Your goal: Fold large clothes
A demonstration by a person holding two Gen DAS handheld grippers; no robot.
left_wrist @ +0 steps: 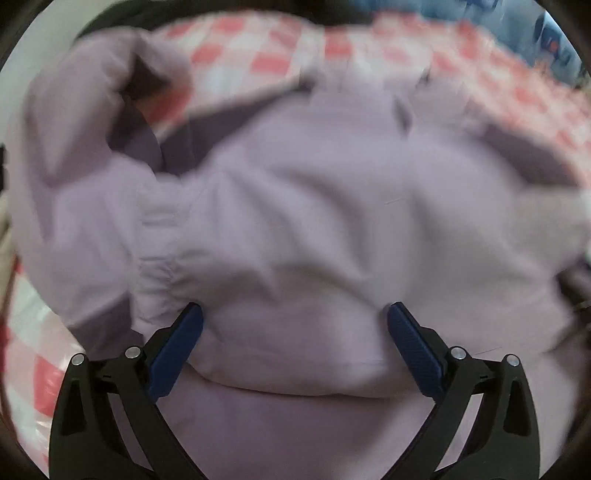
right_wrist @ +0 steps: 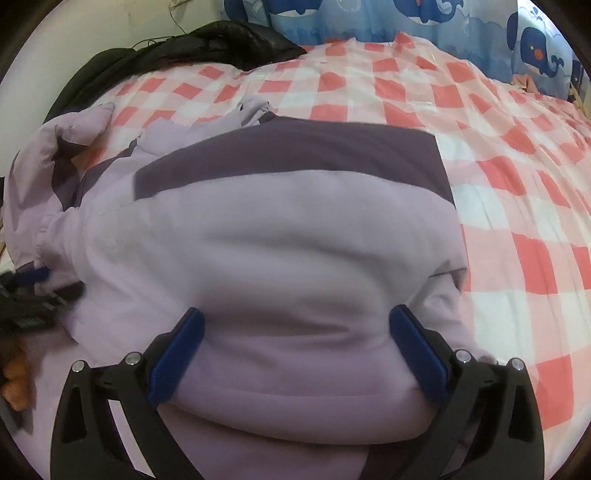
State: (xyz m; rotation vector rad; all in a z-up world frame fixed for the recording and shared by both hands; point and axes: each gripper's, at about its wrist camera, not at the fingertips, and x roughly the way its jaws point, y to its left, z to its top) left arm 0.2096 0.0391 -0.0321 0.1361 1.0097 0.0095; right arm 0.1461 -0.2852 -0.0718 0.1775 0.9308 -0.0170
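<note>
Left wrist view: my left gripper [left_wrist: 295,314] stands released, jaws wide over the blurred lilac jacket [left_wrist: 314,221]. Right wrist view: my right gripper [right_wrist: 295,321] is released too, straddling the jacket's folded bulk [right_wrist: 277,240] on the checked bed [right_wrist: 517,221].

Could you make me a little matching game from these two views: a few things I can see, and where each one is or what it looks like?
Things:
1. lilac jacket
2. black garment
3. whale curtain
4. right gripper

Descriptions:
A. hangs behind the bed, blue
B. jaws wide apart, blue pads
C. heaped at the far left edge of the checked bedspread
D. spread on the bedspread, with a darker purple band

Pairs: 1-D, 2-C, 3-A, 4-B
</note>
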